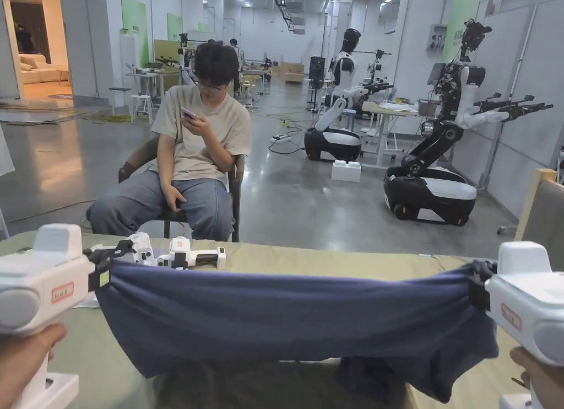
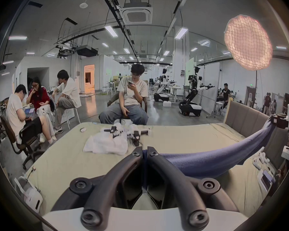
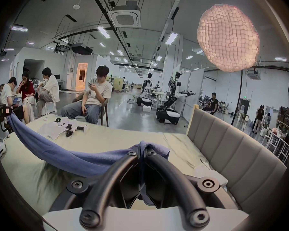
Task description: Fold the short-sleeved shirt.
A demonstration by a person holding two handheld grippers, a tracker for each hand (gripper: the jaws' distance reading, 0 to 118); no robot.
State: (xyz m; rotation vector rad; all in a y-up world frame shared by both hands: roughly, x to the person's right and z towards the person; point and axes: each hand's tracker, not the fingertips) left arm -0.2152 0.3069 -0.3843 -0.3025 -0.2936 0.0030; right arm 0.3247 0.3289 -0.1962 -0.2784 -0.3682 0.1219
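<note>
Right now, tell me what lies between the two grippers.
In the head view, the blue shirt spans the gap, pinched by the left gripper and the right gripper, sagging above the table.

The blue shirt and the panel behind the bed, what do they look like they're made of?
The blue shirt looks like soft matte knit, probably cotton: it sags and bunches between the left gripper and right gripper. The panel looks padded grey fabric or leatherette, with stitched vertical channels.

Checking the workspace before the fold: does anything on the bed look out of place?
Yes: spare tongs lie on a crumpled white cloth at the bed's far edge, behind the held shirt.
</note>
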